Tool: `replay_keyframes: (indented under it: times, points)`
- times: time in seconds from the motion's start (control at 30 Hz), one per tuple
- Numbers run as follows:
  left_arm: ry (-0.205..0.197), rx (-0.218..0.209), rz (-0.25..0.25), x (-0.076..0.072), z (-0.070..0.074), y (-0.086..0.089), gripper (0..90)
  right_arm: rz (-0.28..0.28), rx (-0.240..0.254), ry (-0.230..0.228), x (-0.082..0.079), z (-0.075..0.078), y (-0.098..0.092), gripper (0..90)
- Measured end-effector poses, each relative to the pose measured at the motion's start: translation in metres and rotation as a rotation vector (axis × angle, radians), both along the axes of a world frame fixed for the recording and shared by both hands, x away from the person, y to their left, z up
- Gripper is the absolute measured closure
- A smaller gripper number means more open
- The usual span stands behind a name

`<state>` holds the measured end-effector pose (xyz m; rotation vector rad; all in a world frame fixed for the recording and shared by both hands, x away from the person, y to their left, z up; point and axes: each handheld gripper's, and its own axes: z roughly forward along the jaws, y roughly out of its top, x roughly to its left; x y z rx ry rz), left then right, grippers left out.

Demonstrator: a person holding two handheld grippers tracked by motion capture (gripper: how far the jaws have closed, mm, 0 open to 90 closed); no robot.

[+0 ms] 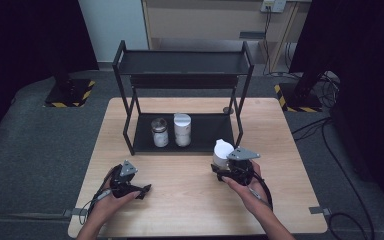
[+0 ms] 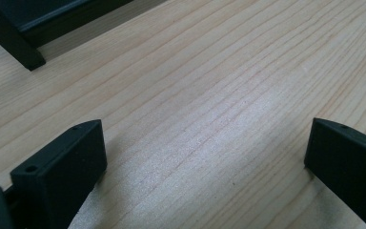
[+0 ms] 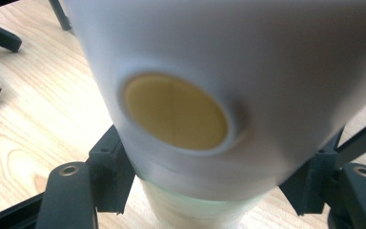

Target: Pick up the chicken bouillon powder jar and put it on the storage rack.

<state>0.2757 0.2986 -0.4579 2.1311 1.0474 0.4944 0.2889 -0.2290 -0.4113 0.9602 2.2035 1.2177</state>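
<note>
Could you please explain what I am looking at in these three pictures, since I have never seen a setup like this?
A person at a wooden table holds a two-jaw tool in each hand. One camera looks down from above; the others ride on the tools and look along their jaws. The left gripper is open over bare wood. The right gripper is shut on a white container, seen close up between its jaws. A black shelf rack holds a glass jar and a white canister.

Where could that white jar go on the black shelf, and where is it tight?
On the rack's lower shelf, bare room lies right of the white-lidded jar, up to the right legs. Its left half is crowded by that jar and the clear jar. The top shelf looks bare. The right gripper holds the white jar.
</note>
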Motion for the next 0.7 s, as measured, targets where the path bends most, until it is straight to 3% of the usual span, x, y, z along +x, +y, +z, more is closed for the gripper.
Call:
replay_keyframes:
  times: [0.2, 0.7]
  points:
    - [0.0, 0.0, 0.0, 0.0, 0.0, 0.0, 0.0, 0.006, -0.017, 0.0, 0.005, 0.003, 0.01, 31.9]
    - [0.0, 0.0, 0.0, 0.0, 0.0, 0.0, 0.0, -0.011, -0.002, -0.006, 0.016, 0.011, 0.028, 31.9]
